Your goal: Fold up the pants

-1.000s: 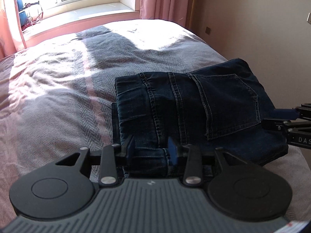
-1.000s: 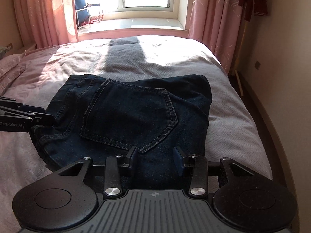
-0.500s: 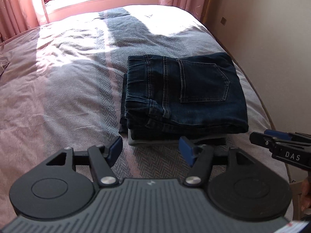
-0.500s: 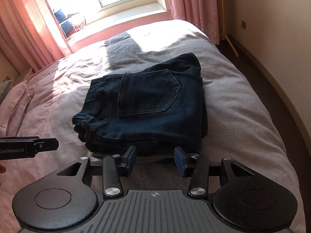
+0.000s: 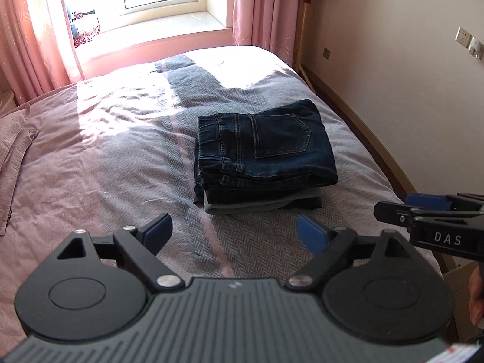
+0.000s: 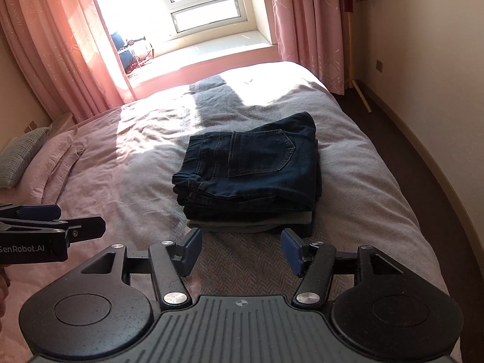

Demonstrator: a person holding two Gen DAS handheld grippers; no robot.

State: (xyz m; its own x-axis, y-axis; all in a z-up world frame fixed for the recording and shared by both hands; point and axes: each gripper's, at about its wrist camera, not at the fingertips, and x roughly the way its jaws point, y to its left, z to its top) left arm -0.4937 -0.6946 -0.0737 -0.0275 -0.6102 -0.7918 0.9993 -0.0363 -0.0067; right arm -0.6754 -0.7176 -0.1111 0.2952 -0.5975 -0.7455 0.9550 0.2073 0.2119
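The folded pants lay as a squared dark denim stack on the bed, back pocket upward, toward the bed's right side and well back from its near end. Under the denim a paler grey folded layer showed along the near edge of the stack, and the folds on that edge sat roughly flush, with the waistband corner slightly rumpled at the left. The left gripper hung above the bedspread short of the stack, its jaws having just been opening and now spread wide with only herringbone cover visible between the blue pads and nothing held. The right gripper hung likewise before the stack's near edge, its jaws having just been opening too, standing apart and empty, clear of the cloth. In the left wrist view the right gripper came in from the right margin, beside the bed's right edge, apart from the pants. Bare bedspread stretched broadly to the left of the stack as far as a pillow at the far left, and a sunlit band lay beyond it toward the window. To the right, a narrow strip of cover remained before the bed edge dropped to the dark floor along the wall.
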